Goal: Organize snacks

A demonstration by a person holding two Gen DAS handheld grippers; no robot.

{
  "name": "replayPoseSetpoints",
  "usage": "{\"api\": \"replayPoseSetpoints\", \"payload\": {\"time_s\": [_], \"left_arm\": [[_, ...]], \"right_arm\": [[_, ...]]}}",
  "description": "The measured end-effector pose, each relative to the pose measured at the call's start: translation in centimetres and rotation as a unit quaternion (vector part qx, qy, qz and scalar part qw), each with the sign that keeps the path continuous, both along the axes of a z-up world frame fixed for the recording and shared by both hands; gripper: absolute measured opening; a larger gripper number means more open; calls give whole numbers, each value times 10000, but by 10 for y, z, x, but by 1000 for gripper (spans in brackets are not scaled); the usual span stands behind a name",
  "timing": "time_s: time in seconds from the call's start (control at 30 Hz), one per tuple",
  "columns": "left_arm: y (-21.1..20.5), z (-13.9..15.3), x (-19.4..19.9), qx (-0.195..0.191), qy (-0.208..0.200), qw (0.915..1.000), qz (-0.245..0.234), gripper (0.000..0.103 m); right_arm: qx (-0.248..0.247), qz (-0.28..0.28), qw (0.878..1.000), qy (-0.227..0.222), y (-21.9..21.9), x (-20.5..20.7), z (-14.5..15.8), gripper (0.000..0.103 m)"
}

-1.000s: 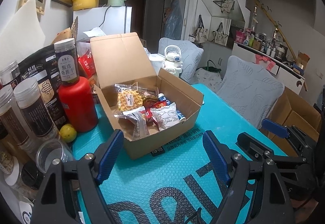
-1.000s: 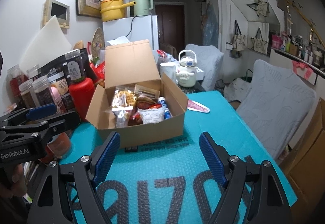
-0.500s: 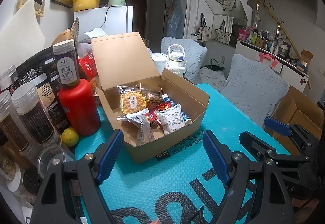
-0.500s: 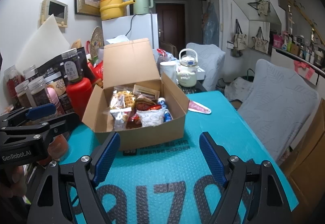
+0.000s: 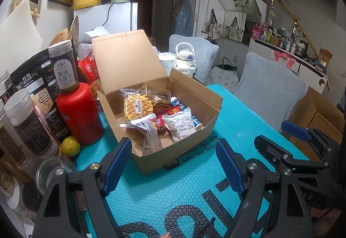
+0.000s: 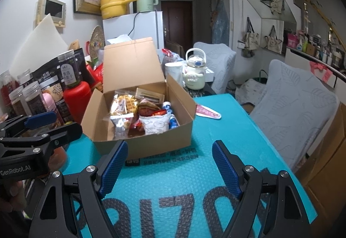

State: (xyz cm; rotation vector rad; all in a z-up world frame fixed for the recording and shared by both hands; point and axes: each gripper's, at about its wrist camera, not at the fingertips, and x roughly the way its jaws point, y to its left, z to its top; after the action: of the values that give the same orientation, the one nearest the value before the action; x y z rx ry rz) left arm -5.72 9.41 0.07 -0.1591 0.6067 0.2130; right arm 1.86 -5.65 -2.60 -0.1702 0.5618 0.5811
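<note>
From your left wrist view, the cardboard box (image 5: 164, 112) of snacks (image 5: 160, 115) lay straight ahead of your left gripper (image 5: 173, 164) on the table (image 5: 151, 194), its near corner just beyond the released, empty fingers (image 5: 117, 164); the box ran diagonally, up and to the right. From your right wrist view, the box (image 6: 138, 112) sat ahead and slightly left of your right gripper (image 6: 168, 166), its front wall square to the fingers (image 6: 225, 166), which were spread and empty. By my judgement both hands were about equally near.

Wrapped snacks (image 5: 160, 117) in open box (image 5: 183, 140)
</note>
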Motion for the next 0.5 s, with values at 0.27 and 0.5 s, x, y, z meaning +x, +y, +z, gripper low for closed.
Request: {"api": "replayPoseSetpoints", "payload": {"time_s": [0.27,0.5], "left_arm": [[2,3,-1,81,2,10000,26,80],[0,3,-1,100,25,9999,10,80]], "right_arm": [[-10,23,10000,24,0,-1,-2,81],[-8,-3,10000,14,0,-2,-2,81]]}}
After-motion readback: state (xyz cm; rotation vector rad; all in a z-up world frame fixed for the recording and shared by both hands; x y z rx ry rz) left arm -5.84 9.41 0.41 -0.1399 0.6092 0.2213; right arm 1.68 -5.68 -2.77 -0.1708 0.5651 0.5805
